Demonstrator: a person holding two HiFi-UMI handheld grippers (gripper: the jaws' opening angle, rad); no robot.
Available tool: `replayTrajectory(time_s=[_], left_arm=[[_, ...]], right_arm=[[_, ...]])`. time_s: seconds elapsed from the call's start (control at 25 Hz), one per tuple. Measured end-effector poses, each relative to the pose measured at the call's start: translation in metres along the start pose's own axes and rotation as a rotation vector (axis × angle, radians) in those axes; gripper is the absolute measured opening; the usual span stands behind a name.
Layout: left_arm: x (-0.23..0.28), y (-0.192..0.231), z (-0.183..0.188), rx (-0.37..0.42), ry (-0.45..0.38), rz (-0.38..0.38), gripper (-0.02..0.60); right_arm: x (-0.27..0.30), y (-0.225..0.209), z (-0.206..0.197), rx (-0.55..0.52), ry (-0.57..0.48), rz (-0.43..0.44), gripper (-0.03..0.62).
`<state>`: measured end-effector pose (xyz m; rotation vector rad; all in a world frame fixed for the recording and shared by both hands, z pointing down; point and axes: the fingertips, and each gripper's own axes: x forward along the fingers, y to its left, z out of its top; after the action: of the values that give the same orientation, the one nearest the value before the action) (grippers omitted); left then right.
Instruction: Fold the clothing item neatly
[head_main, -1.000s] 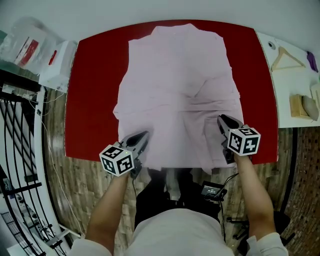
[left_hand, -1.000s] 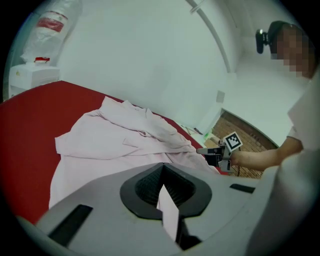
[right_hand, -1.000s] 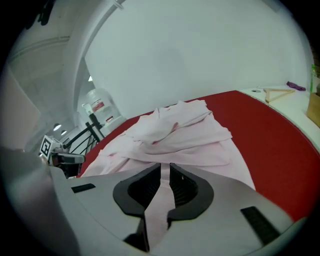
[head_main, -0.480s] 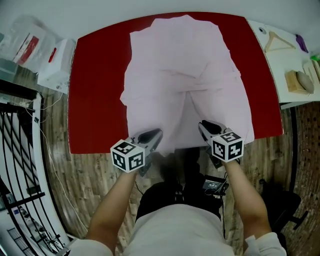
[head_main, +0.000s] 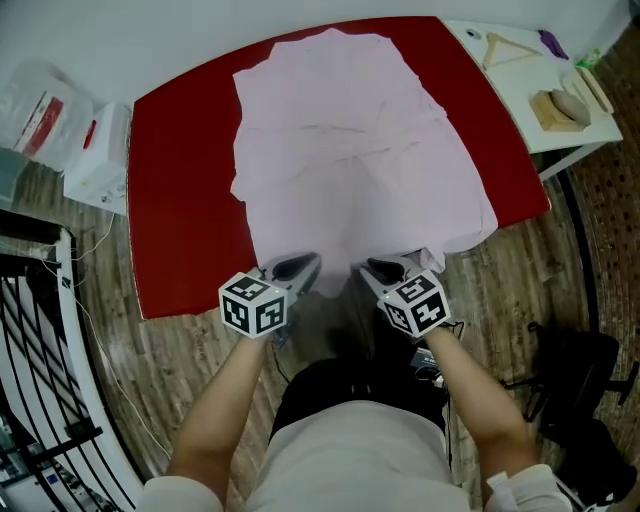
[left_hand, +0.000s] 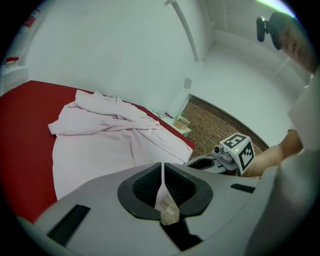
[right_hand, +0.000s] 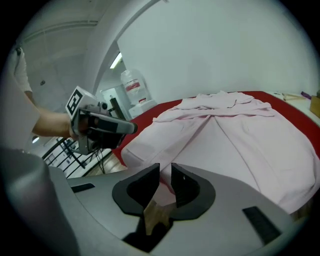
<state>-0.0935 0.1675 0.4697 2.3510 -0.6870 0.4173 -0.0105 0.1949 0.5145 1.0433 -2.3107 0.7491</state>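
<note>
A pale pink shirt (head_main: 345, 150) lies spread on the red table (head_main: 180, 200), its hem hanging over the near edge. My left gripper (head_main: 305, 266) is at that edge, and a thin fold of the hem (left_hand: 162, 175) is pinched between its pads. My right gripper (head_main: 376, 268) is close beside it with pink cloth (right_hand: 165, 186) in the narrow gap between its jaws. Both pairs of jaws are easing open. From the left gripper view the shirt (left_hand: 100, 145) stretches away; the right gripper view shows the shirt (right_hand: 225, 135) and my left gripper (right_hand: 107, 127).
A white side table (head_main: 520, 70) at the far right carries a wooden hanger (head_main: 508, 45) and a wood block (head_main: 558, 105). Plastic bags (head_main: 60, 100) sit left of the table, above a black metal rack (head_main: 30, 330). A dark bag (head_main: 585, 370) lies on the floor at right.
Both grippers have come closer together at the near edge, the right one moving left with the hem. The shirt's lower part now hangs narrower over the edge.
</note>
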Motion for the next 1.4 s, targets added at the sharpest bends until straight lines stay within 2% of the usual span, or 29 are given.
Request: replayTrajectory(time_s=[0.16, 0.28, 0.36, 0.48, 0.6, 0.68, 0.76, 1.04, 1.2, 1.4], left_arm=[[-0.004, -0.007, -0.009, -0.022, -0.011, -0.009, 0.014], [-0.007, -0.010, -0.013, -0.022, -0.009, -0.013, 0.014], [-0.008, -0.010, -0.014, -0.022, -0.005, -0.011, 0.014], [-0.008, -0.009, -0.015, -0.025, 0.005, -0.007, 0.014], [-0.004, -0.008, -0.018, -0.023, 0.026, -0.007, 0.014], [-0.001, -0.009, -0.019, -0.025, 0.033, -0.005, 0.014], [0.003, -0.009, -0.021, -0.023, 0.043, -0.005, 0.014], [0.021, 0.017, -0.026, -0.011, 0.100, 0.048, 0.014], [0.023, 0.038, -0.040, -0.045, 0.149, 0.095, 0.014], [0.026, 0.045, -0.056, -0.089, 0.206, 0.094, 0.014]], right_arm=[[0.015, 0.024, -0.024, -0.056, 0.060, 0.025, 0.085], [0.031, 0.029, -0.039, -0.038, 0.103, 0.045, 0.110], [0.042, 0.026, -0.047, -0.034, 0.128, 0.032, 0.118], [0.055, 0.018, -0.053, -0.083, 0.154, -0.009, 0.118], [0.062, 0.015, -0.049, -0.074, 0.143, -0.030, 0.113], [0.059, 0.015, -0.046, -0.075, 0.123, -0.034, 0.035], [0.051, 0.017, -0.045, -0.083, 0.108, -0.033, 0.027], [0.017, 0.013, -0.037, -0.049, 0.049, -0.027, 0.025], [-0.005, 0.001, -0.038, -0.036, 0.038, -0.041, 0.025], [-0.025, -0.022, -0.045, 0.001, 0.040, -0.082, 0.025]])
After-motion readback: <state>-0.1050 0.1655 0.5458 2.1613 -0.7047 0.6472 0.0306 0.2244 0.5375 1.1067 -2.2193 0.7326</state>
